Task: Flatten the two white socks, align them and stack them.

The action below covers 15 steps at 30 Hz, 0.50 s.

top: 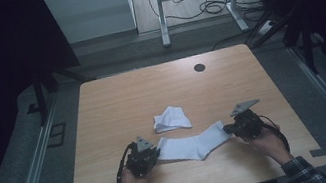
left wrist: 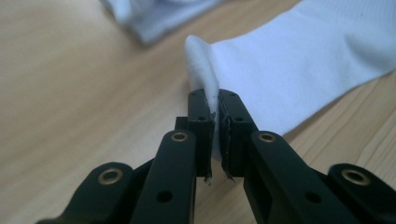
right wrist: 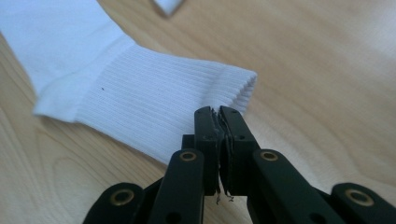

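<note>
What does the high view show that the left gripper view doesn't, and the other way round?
The high view alone takes in the whole wooden table with its dark round hole, the right hand-held gripper shut on the ribbed cuff of the flat sock, both of the person's hands, and the desk frame on the floor beyond. The left gripper view alone shows, close up, a raised fold of fabric pinched between the jaws of the left hand-held gripper. Both show the flat sock, the folded sock behind it and the tabletop.
</note>
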{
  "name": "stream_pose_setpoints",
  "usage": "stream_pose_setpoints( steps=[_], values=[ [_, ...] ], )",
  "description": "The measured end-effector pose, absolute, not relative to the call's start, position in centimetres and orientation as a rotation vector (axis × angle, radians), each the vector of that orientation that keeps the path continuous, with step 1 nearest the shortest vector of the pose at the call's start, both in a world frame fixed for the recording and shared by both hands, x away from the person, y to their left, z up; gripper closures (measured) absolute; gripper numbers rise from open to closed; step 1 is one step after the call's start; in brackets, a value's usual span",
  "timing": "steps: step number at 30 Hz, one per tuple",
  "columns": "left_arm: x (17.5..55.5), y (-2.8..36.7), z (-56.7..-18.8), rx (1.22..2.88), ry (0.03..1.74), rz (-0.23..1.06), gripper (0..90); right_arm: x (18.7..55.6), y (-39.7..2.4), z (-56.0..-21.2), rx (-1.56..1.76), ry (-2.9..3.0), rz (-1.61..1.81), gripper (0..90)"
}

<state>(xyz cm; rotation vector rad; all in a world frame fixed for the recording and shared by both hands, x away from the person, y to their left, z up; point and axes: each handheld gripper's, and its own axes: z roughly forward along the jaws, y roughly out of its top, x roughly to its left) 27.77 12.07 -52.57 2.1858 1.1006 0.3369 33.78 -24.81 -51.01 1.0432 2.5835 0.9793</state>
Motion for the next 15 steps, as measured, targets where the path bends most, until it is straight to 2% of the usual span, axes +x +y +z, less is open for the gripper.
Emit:
stream_pose_setpoints(
  steps=[2,6,11,15],
  values=[
    [27.8,12.0,-53.2,2.187,1.103,0.33,82.7,33.9,-24.7,-51.7,1.053,2.602,0.951,83.4],
    [28.3,12.5,-52.4,2.134,1.12,0.333,71.7,33.8,-24.9,-51.4,1.037,2.585,0.957,77.8],
    [29.4,13.1,-50.0,2.089,1.116,0.399,66.6,33.9,-26.2,-50.6,1.049,2.521,0.959,73.1],
    [31.5,13.0,-48.3,2.052,1.129,0.414,66.9,34.4,-27.8,-50.7,1.102,2.482,0.949,68.3]
  ],
)
